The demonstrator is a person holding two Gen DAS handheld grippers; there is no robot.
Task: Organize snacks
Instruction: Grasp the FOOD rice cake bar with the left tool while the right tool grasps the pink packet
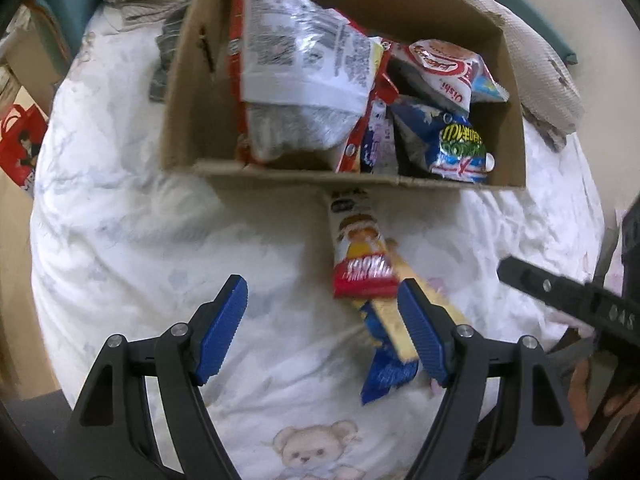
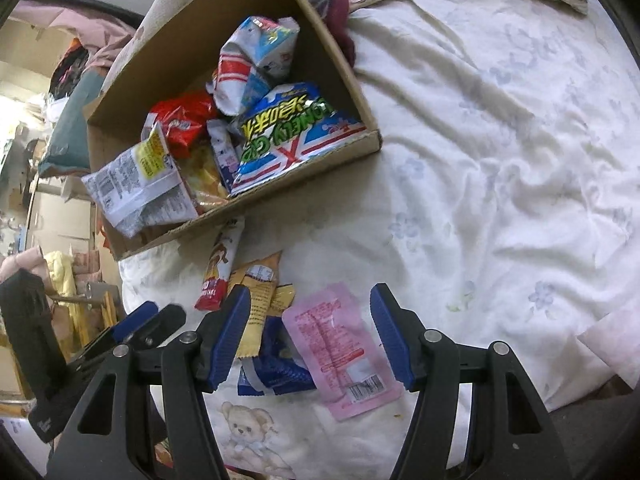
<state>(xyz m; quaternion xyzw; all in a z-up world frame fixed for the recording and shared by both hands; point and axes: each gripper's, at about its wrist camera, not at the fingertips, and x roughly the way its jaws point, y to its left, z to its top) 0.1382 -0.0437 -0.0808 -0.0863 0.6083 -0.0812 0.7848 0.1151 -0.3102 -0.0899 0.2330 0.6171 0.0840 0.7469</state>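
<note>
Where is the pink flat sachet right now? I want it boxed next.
In the right wrist view the pink flat sachet lies on the white bedsheet, between the open right gripper's fingers, beside the blue packet and below the cardboard box.

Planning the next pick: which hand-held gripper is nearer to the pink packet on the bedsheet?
Right. The right hand-held gripper hangs open right above the pink packet, fingers on either side of it. The left hand-held gripper is open further left, beside the yellow and blue snacks.
</note>
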